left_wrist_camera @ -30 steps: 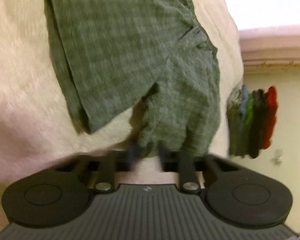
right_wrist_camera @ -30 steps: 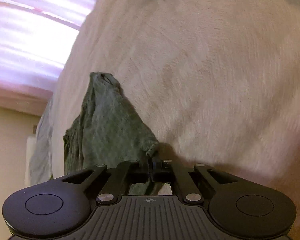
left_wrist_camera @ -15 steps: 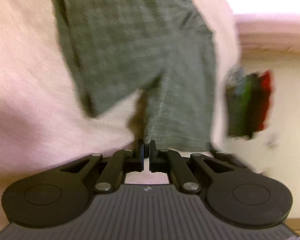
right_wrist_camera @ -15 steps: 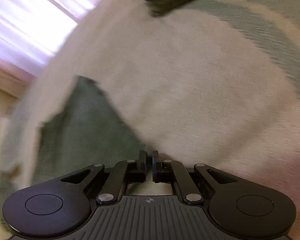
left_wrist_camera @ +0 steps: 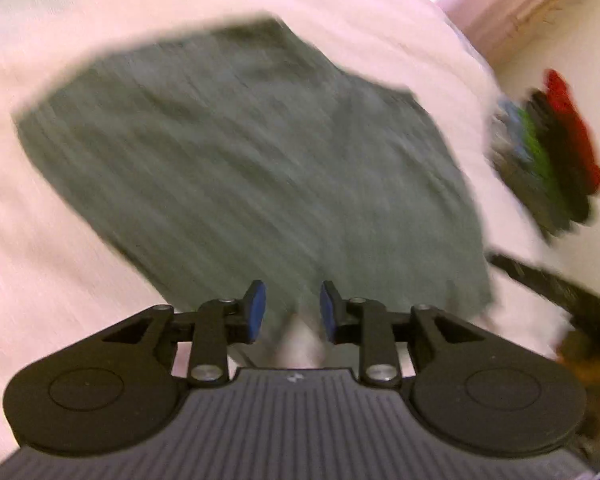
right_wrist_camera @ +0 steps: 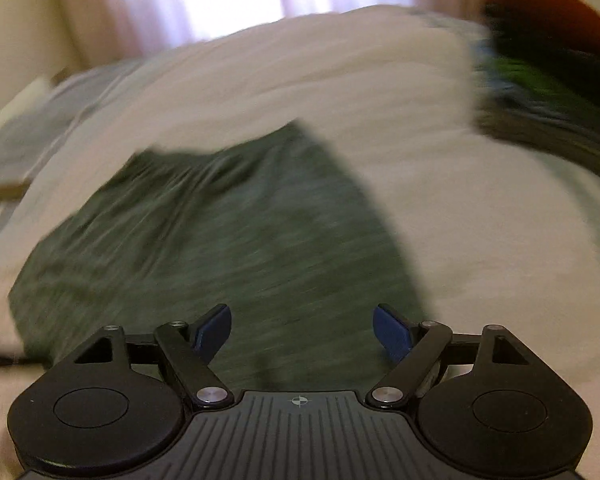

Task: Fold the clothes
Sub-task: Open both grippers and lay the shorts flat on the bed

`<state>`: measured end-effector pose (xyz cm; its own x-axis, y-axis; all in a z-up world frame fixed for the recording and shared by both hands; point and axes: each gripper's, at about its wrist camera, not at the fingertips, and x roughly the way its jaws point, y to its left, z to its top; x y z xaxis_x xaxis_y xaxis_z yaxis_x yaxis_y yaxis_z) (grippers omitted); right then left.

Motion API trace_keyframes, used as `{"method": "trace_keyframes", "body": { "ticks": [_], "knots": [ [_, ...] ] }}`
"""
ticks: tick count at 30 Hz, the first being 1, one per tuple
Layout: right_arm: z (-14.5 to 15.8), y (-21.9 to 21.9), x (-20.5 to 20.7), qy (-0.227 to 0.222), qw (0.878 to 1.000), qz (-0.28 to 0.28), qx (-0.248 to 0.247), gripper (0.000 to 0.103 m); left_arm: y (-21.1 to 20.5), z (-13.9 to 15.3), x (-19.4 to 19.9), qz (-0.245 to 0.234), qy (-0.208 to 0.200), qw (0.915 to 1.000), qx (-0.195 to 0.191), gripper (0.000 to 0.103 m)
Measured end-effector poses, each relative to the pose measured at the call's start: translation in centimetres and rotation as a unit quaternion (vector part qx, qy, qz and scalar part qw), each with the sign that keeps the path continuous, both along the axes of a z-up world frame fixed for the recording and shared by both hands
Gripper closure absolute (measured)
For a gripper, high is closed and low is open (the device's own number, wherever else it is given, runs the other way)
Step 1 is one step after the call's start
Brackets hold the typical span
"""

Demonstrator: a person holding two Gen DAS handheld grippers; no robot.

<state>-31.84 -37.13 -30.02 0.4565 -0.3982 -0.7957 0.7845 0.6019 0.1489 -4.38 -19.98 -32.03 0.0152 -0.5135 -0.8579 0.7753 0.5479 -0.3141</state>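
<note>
While blurred, green garment (left_wrist_camera: 252, 168) seemingly flat, just ahead, both jaws apart, empty.

A pale fuzzy bed cover (left_wrist_camera: 228, 4) carries a flat green garment (left_wrist_camera: 240, 168) and a stack of folded clothes (right_wrist_camera: 548, 92).
</note>
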Motion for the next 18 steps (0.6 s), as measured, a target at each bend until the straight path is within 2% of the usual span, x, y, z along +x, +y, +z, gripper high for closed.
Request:
{"method": "trace_keyframes", "body": {
  "ticks": [1,3,5,7,12,15,18],
  "knots": [
    [-0.8,0.8,1.1,0.012,1.0,0.014,0.0,0.022,-0.5,-0.3,0.8,0.005,-0.03,0.9995,0.005,0.079],
    [-3.0,2.6,2.3,0.059,0.998,0.026,0.011,0.022,-1.3,-1.8,0.8,-0.009,-0.063,0.9974,0.032,0.077],
    [-4.9,4.7,2.5,0.107,0.993,0.028,0.031,0.021,-1.2,-3.4,1.1,-0.023,-0.056,0.9958,0.069,0.076],
    [-4.9,6.5,1.6,0.115,0.993,0.005,0.036,0.021,0.1,-4.2,1.4,-0.035,-0.041,0.9943,0.092,0.075],
    [-2.5,10.0,0.1,0.153,0.983,-0.053,0.085,0.021,3.4,-3.2,1.4,-0.066,-0.015,0.987,0.146,0.074],
    [-0.2,11.8,-0.4,0.167,0.974,-0.094,0.119,0.021,4.7,-1.0,1.8,-0.094,-0.011,0.9805,0.172,0.073],
    [3.2,14.0,-0.2,0.132,0.969,-0.146,0.15,0.021,5.9,3.4,3.2,-0.116,-0.037,0.9811,0.15,0.068]
  ]
}}
